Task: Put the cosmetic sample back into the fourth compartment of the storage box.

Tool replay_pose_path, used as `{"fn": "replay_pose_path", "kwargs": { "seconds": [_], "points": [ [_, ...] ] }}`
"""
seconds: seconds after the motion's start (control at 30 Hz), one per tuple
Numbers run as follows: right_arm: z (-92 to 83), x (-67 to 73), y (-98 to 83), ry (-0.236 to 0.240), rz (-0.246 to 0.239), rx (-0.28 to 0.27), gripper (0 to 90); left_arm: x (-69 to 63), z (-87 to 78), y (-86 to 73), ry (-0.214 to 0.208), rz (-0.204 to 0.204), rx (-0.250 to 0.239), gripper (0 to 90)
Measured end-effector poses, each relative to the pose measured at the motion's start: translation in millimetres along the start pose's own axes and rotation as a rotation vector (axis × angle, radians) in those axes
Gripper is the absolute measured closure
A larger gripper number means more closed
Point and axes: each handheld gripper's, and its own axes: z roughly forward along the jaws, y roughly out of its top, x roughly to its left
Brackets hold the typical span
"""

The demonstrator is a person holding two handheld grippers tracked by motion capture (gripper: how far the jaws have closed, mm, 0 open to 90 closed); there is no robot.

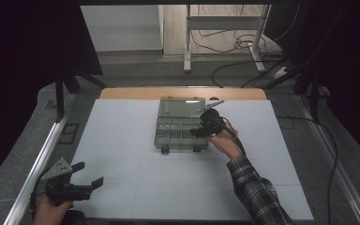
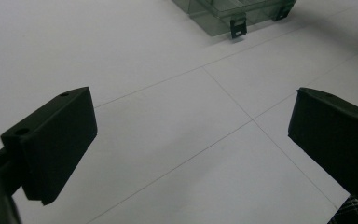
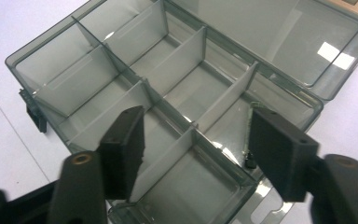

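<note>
R gripper (image 1: 201, 130): fingers part-open over clear grey plastic compartment box (image 1: 180, 124), lid open, holding nothing | box: worktop (image 1: 122, 140) centre, toward far edge | L gripper (image 1: 86, 174): fingers wide, near-left corner

A white table (image 1: 122, 140) with a wooden far edge (image 1: 183, 93) stands on grey floor (image 1: 136, 70). Metal rails (image 1: 42, 154) run along both sides. Beyond it stand a pale wall (image 1: 122, 28) and a white desk frame (image 1: 225, 28), with cables (image 1: 243, 44) tangled beneath. The room's corners lie dark.
</note>
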Motion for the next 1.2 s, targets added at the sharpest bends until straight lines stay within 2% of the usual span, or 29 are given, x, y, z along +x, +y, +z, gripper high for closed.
{"fn": "replay_pose_path", "kwargs": {
  "seconds": [0.5, 0.63, 1.2],
  "points": [
    [-8.7, 3.9, -7.9, 0.042, 0.032, -0.012, 14.8, 0.1, -0.2, -0.1, -0.003, 0.0, -0.002, 1.5],
    [-9.7, 6.5, -10.0, 0.038, 0.028, -0.003, 8.0, 0.6, -0.6, -0.2, -0.004, -0.002, -0.004, 1.4],
    [-24.3, 17.5, -18.4, 0.038, 0.001, -0.051, 1.9, -3.0, -4.1, -0.9, 0.019, 0.014, -0.028, 1.5]
  ]
}}
